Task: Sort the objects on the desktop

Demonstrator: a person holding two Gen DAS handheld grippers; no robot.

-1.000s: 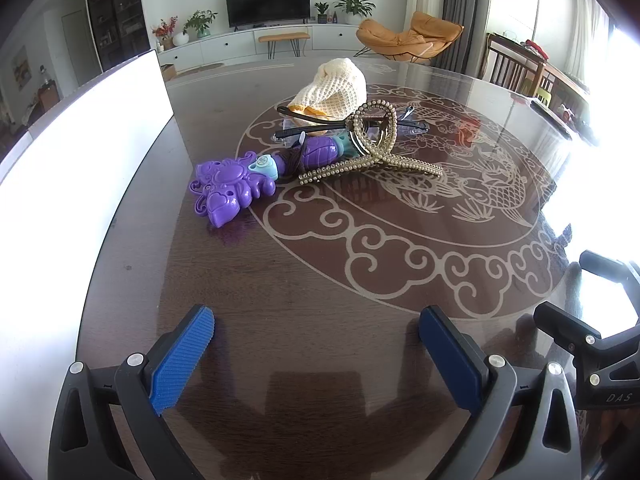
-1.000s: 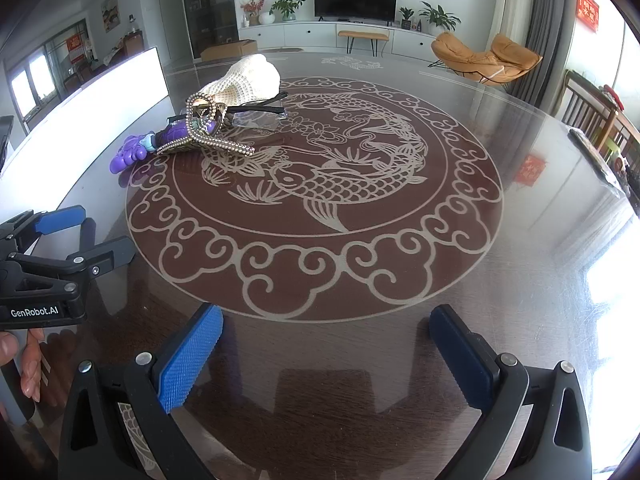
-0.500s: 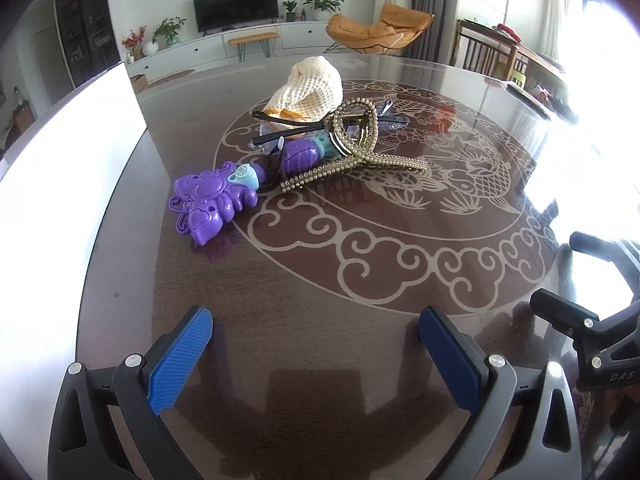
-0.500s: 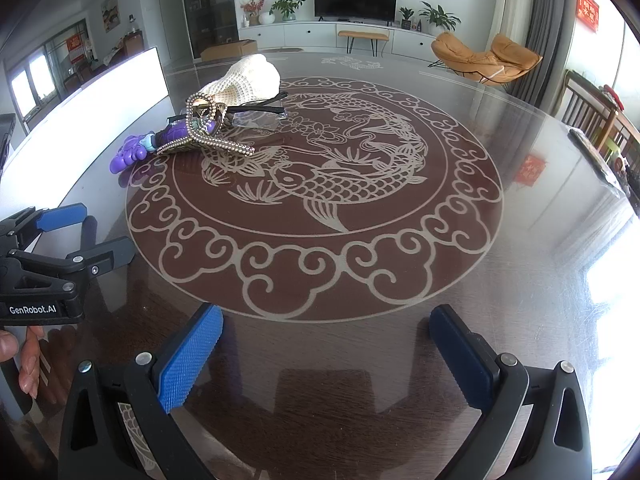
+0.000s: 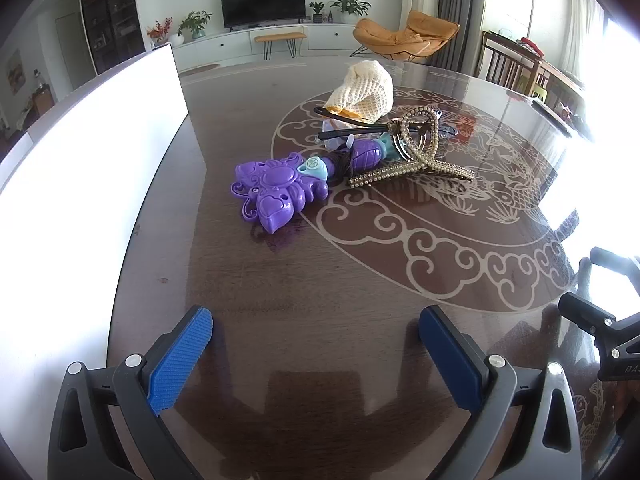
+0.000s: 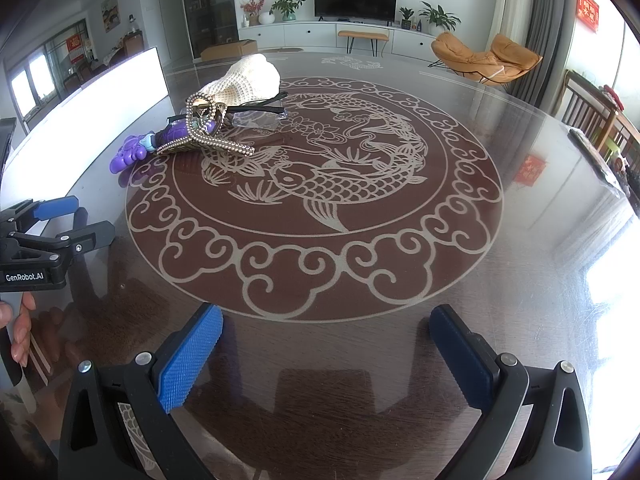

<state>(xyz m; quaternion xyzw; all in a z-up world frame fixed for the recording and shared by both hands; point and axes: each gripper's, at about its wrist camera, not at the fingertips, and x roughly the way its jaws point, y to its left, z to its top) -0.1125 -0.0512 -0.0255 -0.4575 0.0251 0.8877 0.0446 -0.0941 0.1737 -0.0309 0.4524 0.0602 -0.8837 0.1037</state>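
Since nothing is gripped yet, sorting looks not begun. Dark glossy table (image 6: 520, 240) with a fish-and-cloud inlay carries everything; a white box (image 5: 80, 184) runs along its left edge. All items sit in one tangled pile toward the far left of the table, near the box.

Cream knitted pouch (image 5: 362, 92) is at the back of the pile: soft, light, squashes; pinch the bulk anywhere. Purple plastic toy wand (image 5: 280, 192) is the nearest piece, with its handle running under the clip: rigid, light, smooth; take it at the narrow neck behind the butterfly head. Beaded hair claw clip (image 5: 416, 152) lies across the wand's handle: stiff, bumpy beads, likely hinged, so grip across the crossed middle. Black-framed glasses (image 6: 256, 114) lie between the pouch and the clip: thin, fragile; hold an arm, not the lens.

Left gripper (image 5: 316, 344) has jaws wide apart, empty, low over bare table, short of the wand. Right gripper (image 6: 326, 344) also has jaws apart, empty, well apart from the pile.
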